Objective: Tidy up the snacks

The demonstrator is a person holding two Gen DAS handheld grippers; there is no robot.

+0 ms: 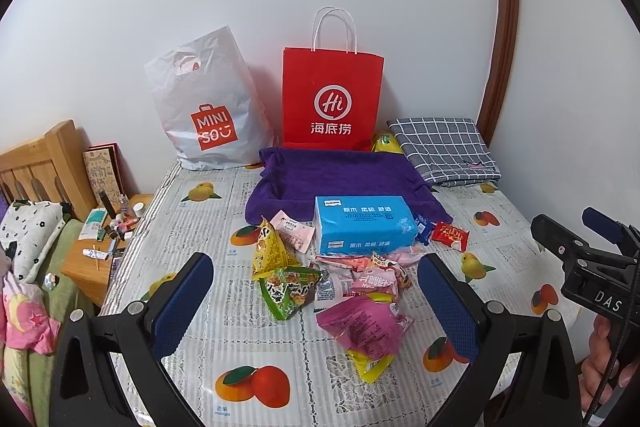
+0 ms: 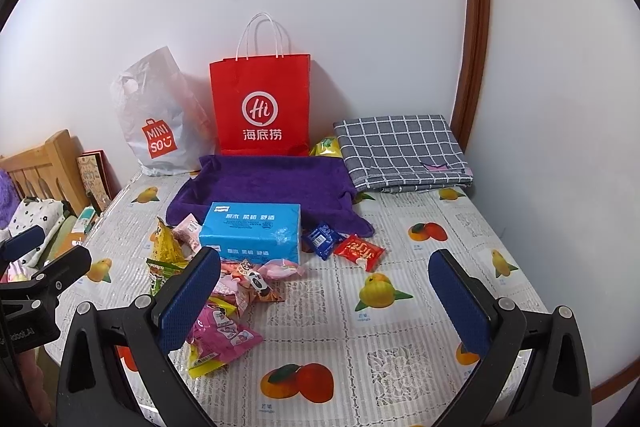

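Nothing is sorted yet — the snack packets (image 1: 344, 283) lie scattered on the bench (image 1: 280, 355). The purple basket (image 1: 336, 175) is left unfilled — both sets of jaws are held wide open, empty

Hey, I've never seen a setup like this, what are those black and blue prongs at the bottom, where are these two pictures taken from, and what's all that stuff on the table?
A person holds two hand grippers, each with its own camera. One picture looks along the left gripper, the other along the right gripper. Both are open and hold nothing. On the fruit-print tablecloth lie a pile of snack packets, a blue tissue pack, a purple towel and a folded checked cloth. A red paper bag and a white plastic bag stand against the wall.
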